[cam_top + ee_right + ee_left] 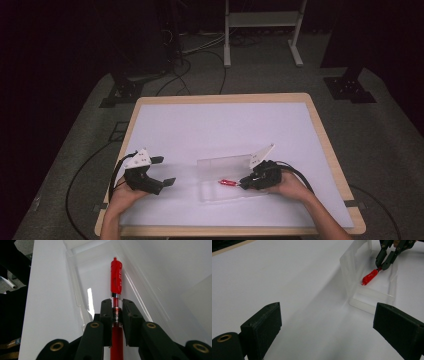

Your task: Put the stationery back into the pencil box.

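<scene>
Clear plastic case (225, 172) with lid upright (open) on the white table (220, 125), red pen (228, 182) over its tray, lengthwise, clip end pointing left, right gripper (243, 184) clamped on its barrel, left gripper (163, 171) agape, empty.

You see a red pen (116, 275) with a clip at its far end and a clear middle part. It lies almost flat, and its clip end points into a clear plastic box (212, 165). The box is open, with its lid standing up at the back side, and it rests on the white surface (220, 125). The pen is inside the low tray of this box, near the lid wall.
</scene>
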The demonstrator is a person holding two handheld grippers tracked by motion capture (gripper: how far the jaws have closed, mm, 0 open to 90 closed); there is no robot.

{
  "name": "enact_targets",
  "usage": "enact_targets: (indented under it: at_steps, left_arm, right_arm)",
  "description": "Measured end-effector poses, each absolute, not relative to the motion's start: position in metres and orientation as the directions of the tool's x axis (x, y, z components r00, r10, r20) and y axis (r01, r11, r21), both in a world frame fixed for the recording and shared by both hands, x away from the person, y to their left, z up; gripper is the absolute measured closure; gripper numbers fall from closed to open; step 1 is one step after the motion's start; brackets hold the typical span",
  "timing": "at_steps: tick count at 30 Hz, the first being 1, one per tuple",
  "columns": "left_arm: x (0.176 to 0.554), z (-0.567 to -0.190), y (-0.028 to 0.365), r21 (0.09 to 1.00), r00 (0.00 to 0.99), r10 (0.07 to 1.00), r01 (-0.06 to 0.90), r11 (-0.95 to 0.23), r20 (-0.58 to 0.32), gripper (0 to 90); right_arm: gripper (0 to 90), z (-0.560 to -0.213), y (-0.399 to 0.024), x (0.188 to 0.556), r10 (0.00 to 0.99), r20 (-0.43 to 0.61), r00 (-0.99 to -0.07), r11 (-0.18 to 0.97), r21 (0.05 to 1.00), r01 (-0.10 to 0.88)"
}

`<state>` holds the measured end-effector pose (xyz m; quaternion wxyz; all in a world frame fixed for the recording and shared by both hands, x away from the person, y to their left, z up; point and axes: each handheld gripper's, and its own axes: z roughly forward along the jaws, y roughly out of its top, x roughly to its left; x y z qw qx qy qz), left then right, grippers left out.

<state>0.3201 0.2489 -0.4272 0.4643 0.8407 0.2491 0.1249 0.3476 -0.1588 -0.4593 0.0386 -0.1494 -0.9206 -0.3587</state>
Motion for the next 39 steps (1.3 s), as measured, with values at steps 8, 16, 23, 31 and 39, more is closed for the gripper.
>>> enact_targets:
  at_steps: [8,16,23,31,39]
  left_arm:
    - [0.321,-0.428,0.247,0.841,0.844,0.535,0.309,-0.443,-0.029,7.7]
    - [0.321,-0.429,0.246,0.842,0.843,0.537,0.312,-0.441,-0.031,7.7]
    - [0.322,-0.428,0.246,0.843,0.841,0.54,0.312,-0.439,-0.03,7.7]
    - [0.32,-0.426,0.244,0.854,0.852,0.522,0.298,-0.426,-0.037,7.7]
    - [0.319,-0.426,0.244,0.852,0.853,0.521,0.295,-0.433,-0.03,7.7]
  right_arm:
    - [77.1,-0.459,-0.16,0.347,0.245,0.178,-0.953,0.698,0.649,0.301]
    - [67.3,-0.453,-0.167,0.347,0.263,0.181,-0.948,0.666,0.676,0.314]
    - [62.3,-0.439,-0.182,0.343,0.299,0.167,-0.939,0.629,0.706,0.326]
    - [58.7,-0.432,-0.2,0.34,0.345,0.161,-0.925,0.584,0.734,0.346]
    - [55.4,-0.421,-0.216,0.336,0.388,0.145,-0.91,0.556,0.75,0.357]
